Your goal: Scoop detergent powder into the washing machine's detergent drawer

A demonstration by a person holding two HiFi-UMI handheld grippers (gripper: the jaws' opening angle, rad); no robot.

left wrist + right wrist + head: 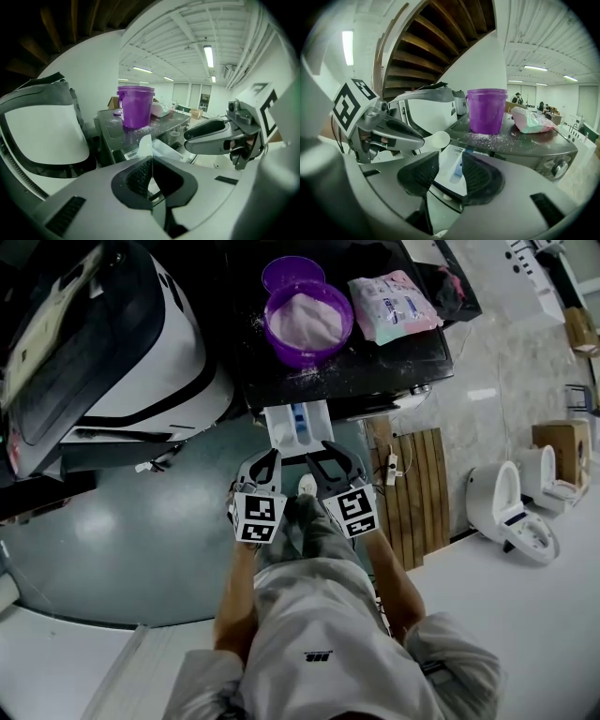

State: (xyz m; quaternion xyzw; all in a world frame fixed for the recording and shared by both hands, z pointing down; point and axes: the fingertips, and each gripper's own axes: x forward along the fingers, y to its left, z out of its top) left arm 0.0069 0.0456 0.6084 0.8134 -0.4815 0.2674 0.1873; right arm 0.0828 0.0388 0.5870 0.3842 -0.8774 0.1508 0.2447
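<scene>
The white detergent drawer (298,423) stands pulled out from the dark washing machine (394,371), just beyond both grippers. On the machine top sits a purple bucket (307,322) full of pale powder, with its lid (292,273) behind it and a detergent bag (394,306) to the right. My left gripper (270,463) is shut on a white scoop (438,139), whose empty bowl pokes out toward the right gripper. My right gripper (328,457) is open with nothing in it, and the drawer (450,164) shows between its jaws. The bucket (136,105) is ahead of the left gripper.
Spilled powder (497,138) dots the machine top around the bucket. A large white and black appliance (103,343) fills the left. A wooden pallet (417,488), white toilets (511,507) and a cardboard box (562,446) stand on the floor to the right.
</scene>
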